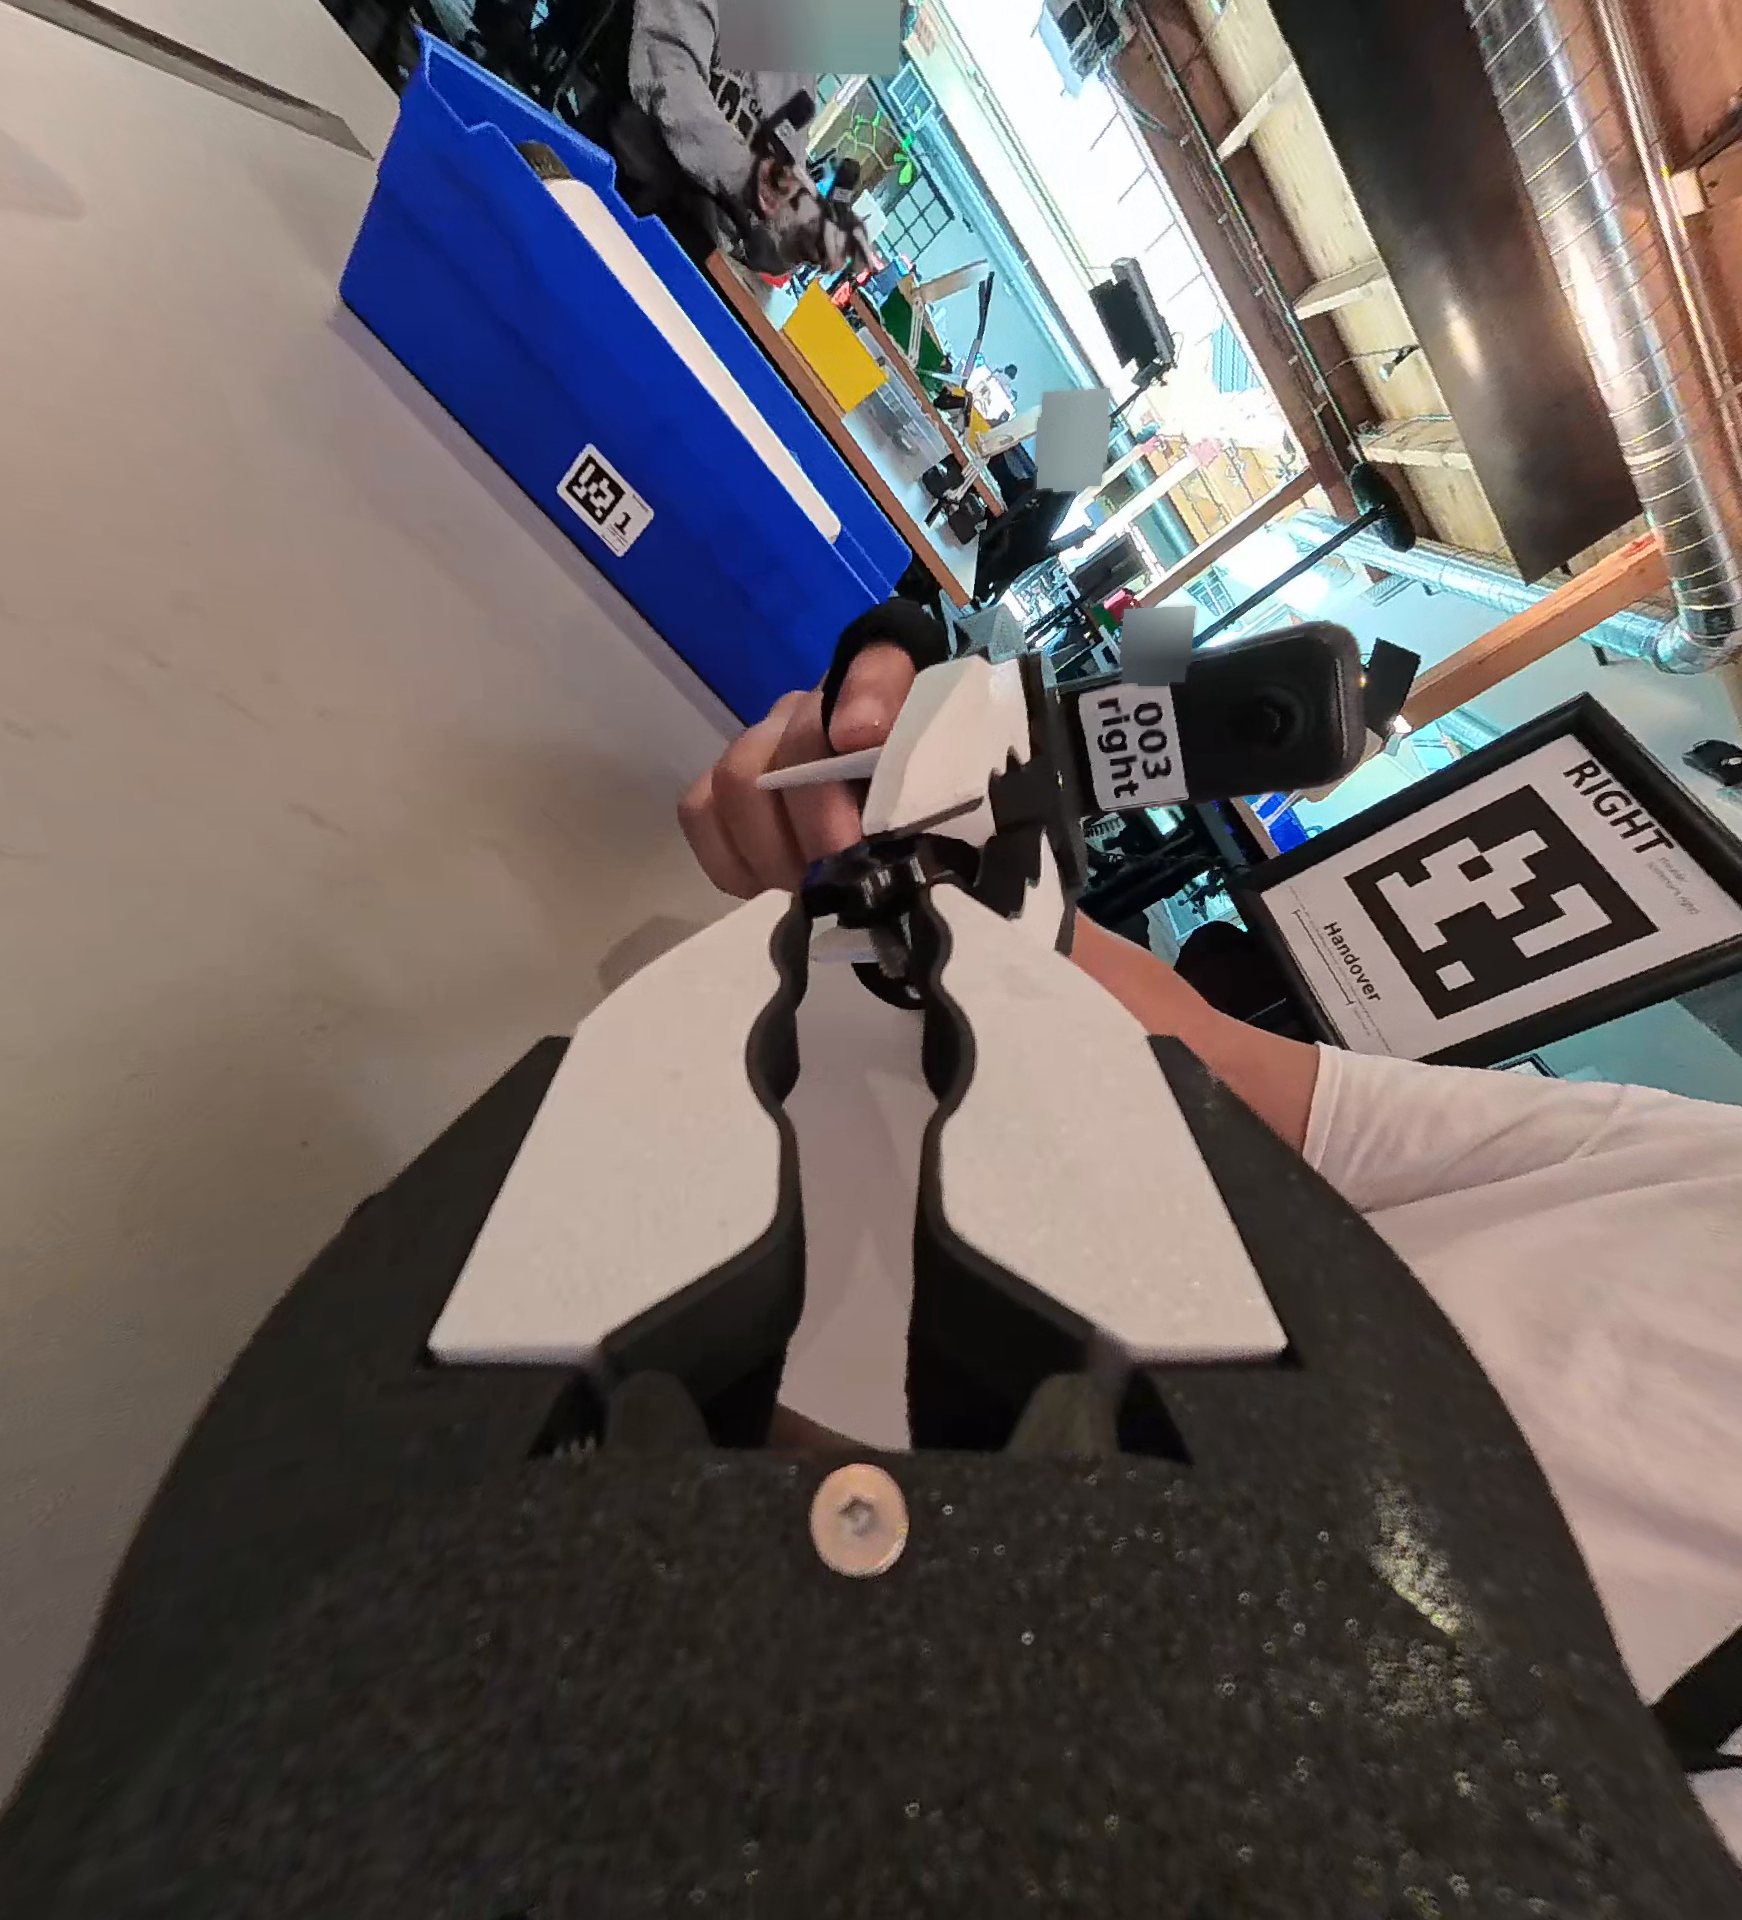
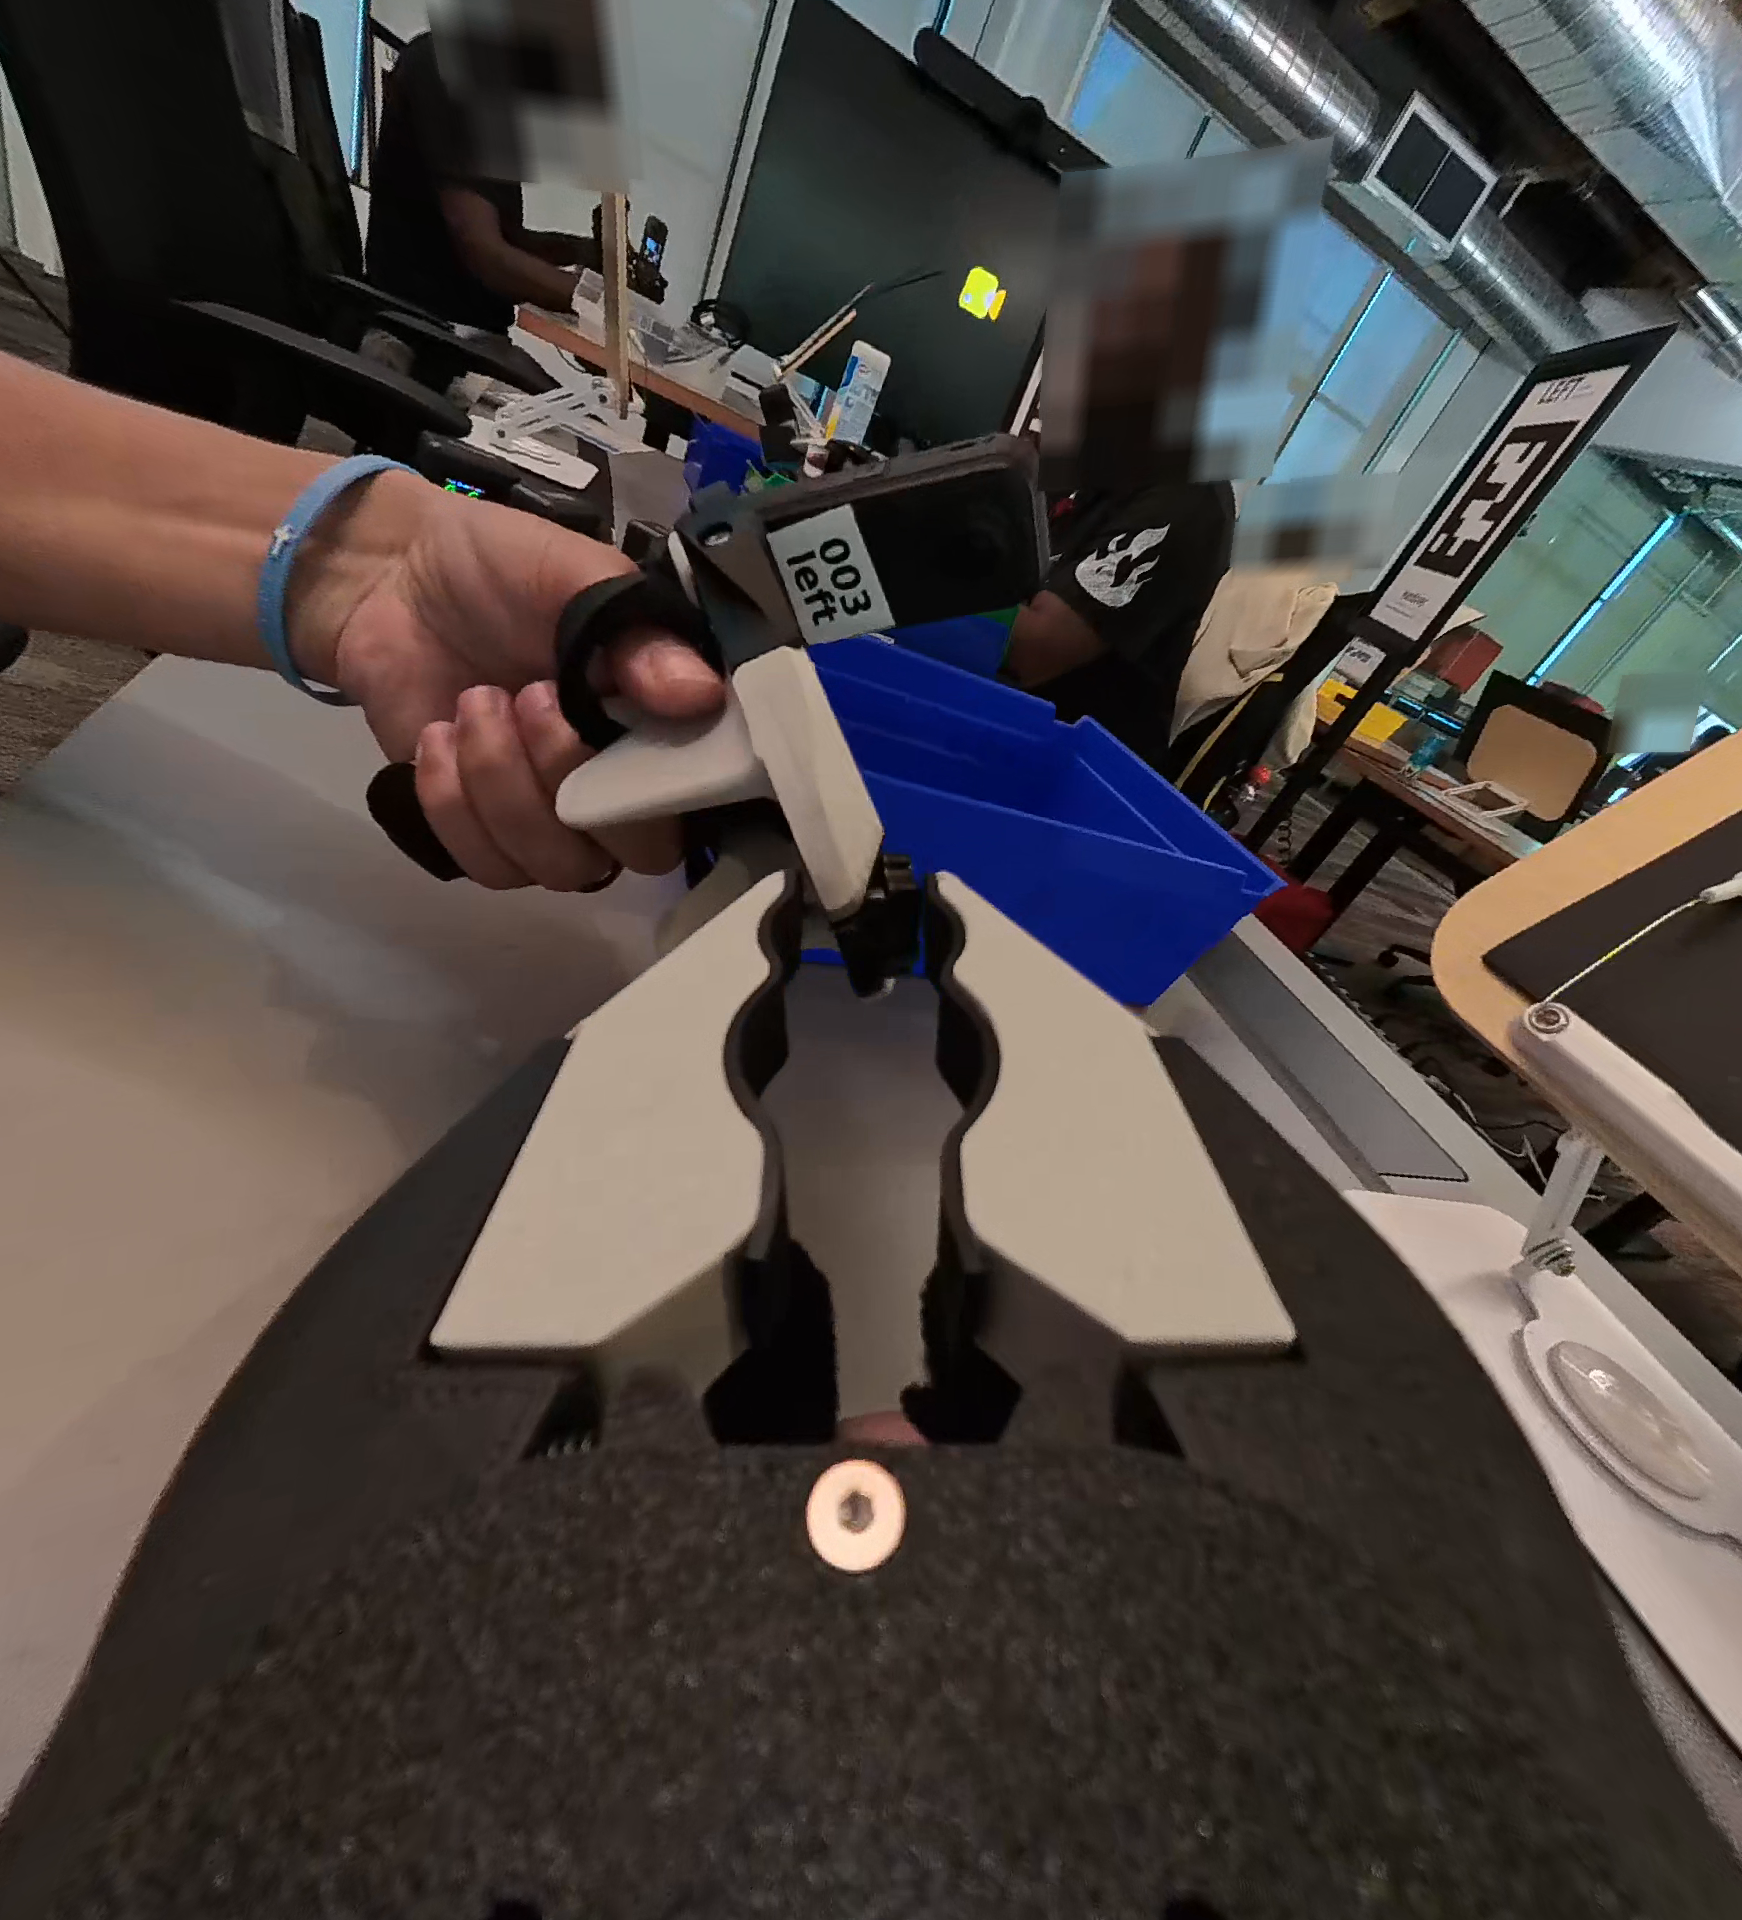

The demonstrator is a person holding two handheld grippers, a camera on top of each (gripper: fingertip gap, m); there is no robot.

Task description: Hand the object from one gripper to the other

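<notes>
The left wrist view looks along the left tongs, whose two white, wavy-edged fingers with black rubbery lining stand a little apart and close at their tips on a small dark object of black knobs and a bright metal screw, with a hint of blue. Its exact kind is too small and too hidden to tell. The right tongs, with white plates and black toothed fingers, meet the same object from above; a hand grips their handle over the pale, smooth worktop. A glossy blue plastic bin stands on that worktop, and a black-framed sign with a blocky square pattern stands to the right. In the right wrist view the right tongs are likewise partly open, their tips either side of the object; whether they press on it cannot be told. The left tongs reach down into that gap, held by a hand with a light blue wristband.
</notes>
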